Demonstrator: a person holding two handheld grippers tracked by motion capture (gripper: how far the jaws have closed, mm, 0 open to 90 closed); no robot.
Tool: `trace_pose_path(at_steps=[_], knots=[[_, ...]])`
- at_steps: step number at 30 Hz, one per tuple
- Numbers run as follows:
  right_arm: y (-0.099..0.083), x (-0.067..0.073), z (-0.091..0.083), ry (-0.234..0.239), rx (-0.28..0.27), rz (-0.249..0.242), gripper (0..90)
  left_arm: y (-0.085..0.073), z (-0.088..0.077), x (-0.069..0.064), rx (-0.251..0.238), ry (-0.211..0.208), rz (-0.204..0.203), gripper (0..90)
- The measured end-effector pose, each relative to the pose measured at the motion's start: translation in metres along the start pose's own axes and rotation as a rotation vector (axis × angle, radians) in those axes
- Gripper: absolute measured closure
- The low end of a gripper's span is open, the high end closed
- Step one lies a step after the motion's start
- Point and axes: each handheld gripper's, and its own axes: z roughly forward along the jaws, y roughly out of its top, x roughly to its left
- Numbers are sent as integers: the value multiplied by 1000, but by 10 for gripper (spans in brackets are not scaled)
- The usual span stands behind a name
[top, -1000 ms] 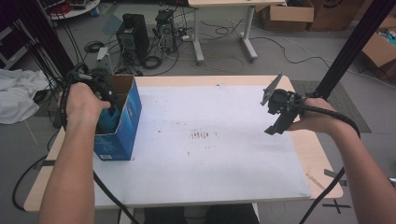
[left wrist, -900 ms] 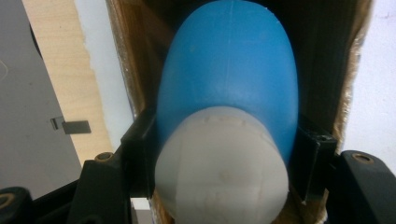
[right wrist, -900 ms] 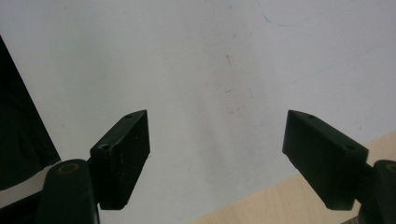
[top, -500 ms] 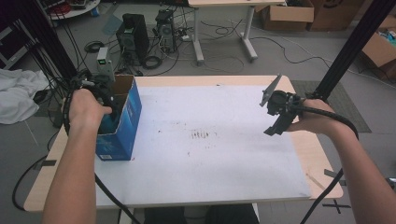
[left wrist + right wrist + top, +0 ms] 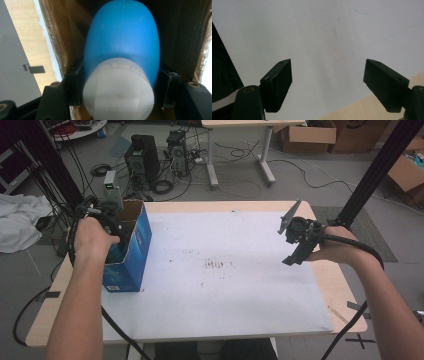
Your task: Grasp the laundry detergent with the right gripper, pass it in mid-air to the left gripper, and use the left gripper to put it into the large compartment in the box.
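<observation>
Left gripper (image 5: 120, 95) is down in the box (image 5: 142, 245) at table's left edge, clamped on the blue bottle (image 5: 122, 50) near its white cap, long axis running away from jaws. Right gripper (image 5: 328, 85) open, empty, well apart over the mat (image 5: 225, 285)

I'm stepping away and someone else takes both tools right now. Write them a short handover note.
Left tool: shut on the blue bottle, pads on both sides just above its white cap; bottle and tool are inside the open blue box at the table's left edge.
Right tool: open, empty, held above the white mat on the right side.
Done: bottle gripped.
Left: probably lift the bottle out of the box; where it goes next is not evident.
</observation>
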Motion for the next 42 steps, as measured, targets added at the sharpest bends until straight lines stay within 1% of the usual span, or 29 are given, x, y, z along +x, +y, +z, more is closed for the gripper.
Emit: trace_pose_path(at_steps=[3, 4, 6, 7, 10, 12, 17, 26, 29, 34, 35, 38, 40, 42], knots=[[0, 0, 0, 0, -1, 1, 229, -1, 0, -2, 5, 5, 1, 385], [0, 1, -1, -1, -1, 0, 229, -1, 1, -3, 8, 14, 13, 385], [0, 1, -1, 1, -4, -1, 229, -1, 0, -4, 15, 13, 12, 385], [-1, 1, 0, 5, -4, -2, 230, -1, 0, -5, 19, 20, 22, 384], [-1, 2, 1, 5, -3, 0, 229, -2, 0, -6, 17, 23, 26, 384], [-2, 2, 1, 3, -7, -5, 229, -2, 0, -7, 13, 20, 20, 383], [-3, 4, 0, 2, -7, 4, 228, -3, 0, -7, 11, 24, 23, 382], [-4, 3, -2, -1, -10, 1, 228, -3, 0, -6, 11, 19, 23, 381], [-5, 3, -2, 0, -14, 6, 227, -3, 1, -6, 1, 18, 22, 380], [-5, 4, -3, -3, -12, 5, 227, -3, 0, -7, 3, 17, 23, 379], [-6, 4, -4, -2, -14, 6, 228, -3, 0, -8, -3, 12, 24, 378], [-6, 4, -5, -4, -12, 7, 228, -3, -1, -8, 2, 19, 26, 376], [-6, 4, -6, -3, -20, 8, 229, -4, -3, -8, -5, 23, 25, 355], [-6, 4, -7, -6, -17, 9, 228, -4, -4, -8, -12, 30, 29, 321]])
